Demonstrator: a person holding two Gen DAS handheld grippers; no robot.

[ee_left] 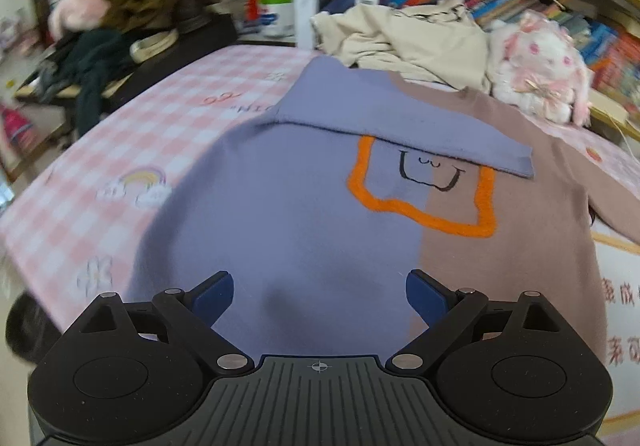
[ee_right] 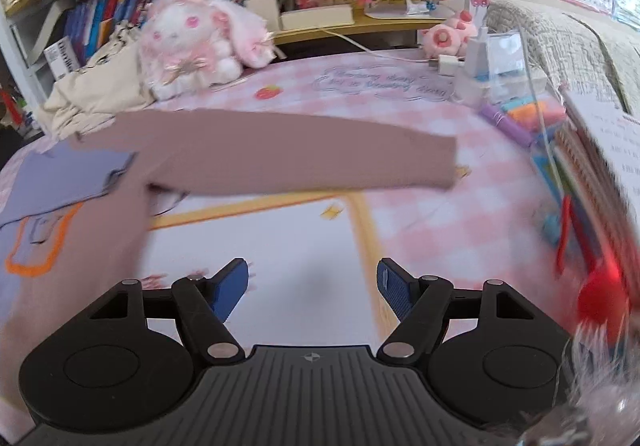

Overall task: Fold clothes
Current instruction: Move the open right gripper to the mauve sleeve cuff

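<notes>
Lavender sleeve (ee_left: 404, 126) folded across the two-tone lavender-and-mauve knit sweater (ee_left: 304, 230) — left gripper (ee_left: 319, 296) and right gripper (ee_right: 311, 288) both wide open, empty — likely next the outstretched mauve sleeve (ee_right: 304, 160) at twelve o'clock.

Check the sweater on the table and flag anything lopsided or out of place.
The two-tone sweater is only half folded: its purple sleeve lies across the chest, covering the top of the orange design, while the brown sleeve sticks straight out over the pink checked tablecloth.

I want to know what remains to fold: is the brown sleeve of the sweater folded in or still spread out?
Spread out. The brown sleeve lies straight across the pink checked cloth, away from the sweater body.
</notes>
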